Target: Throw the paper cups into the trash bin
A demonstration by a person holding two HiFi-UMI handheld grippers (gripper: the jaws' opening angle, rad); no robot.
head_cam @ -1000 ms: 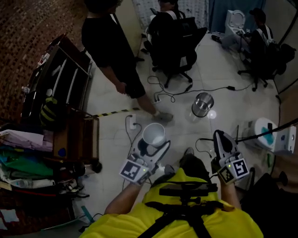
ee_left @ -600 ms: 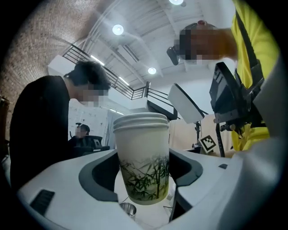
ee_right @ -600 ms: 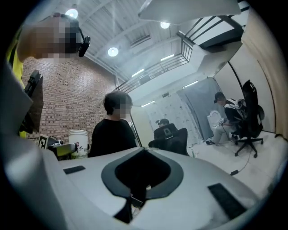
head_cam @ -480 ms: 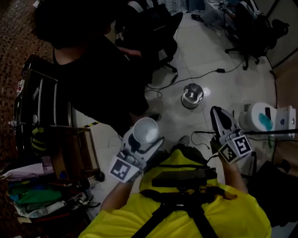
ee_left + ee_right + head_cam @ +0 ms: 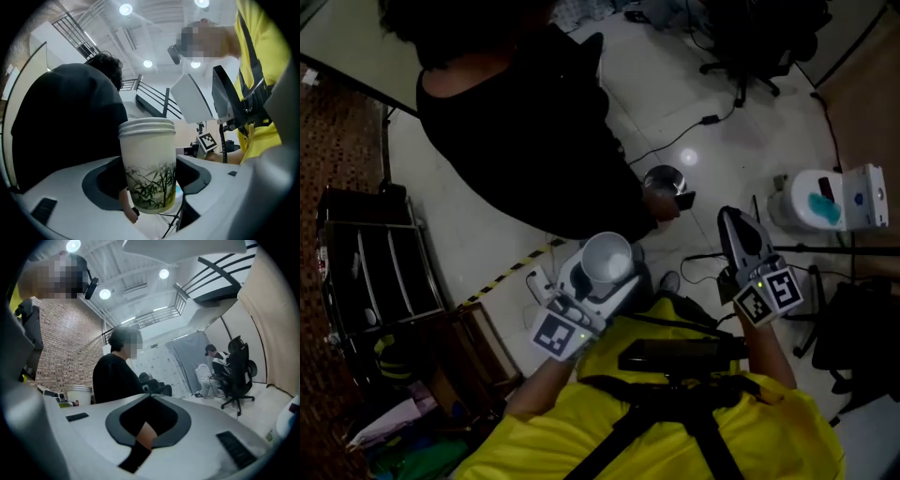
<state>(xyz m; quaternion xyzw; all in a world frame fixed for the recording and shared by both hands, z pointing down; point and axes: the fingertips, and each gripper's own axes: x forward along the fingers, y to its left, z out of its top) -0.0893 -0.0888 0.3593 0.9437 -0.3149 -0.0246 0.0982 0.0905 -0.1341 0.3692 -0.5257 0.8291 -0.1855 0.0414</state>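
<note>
Left gripper [image 5: 600,277], low at the frame's centre, has its jaws clamped on an upright white paper cup [image 5: 607,256] printed with bamboo. The right gripper [image 5: 734,230], at centre right, is closed on nothing. Higher up, a person in black [image 5: 525,122] bends beside the round metal trash bin [image 5: 661,178], well apart from the cup.

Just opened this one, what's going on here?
A person in a yellow shirt carries a gripper in each hand. The left gripper is shut on a white paper cup with a bamboo print, held upright. The right gripper is shut and empty. A metal trash bin stands on the floor ahead, partly hidden by a bystander in black. The cup is not yet in the bin.
</note>
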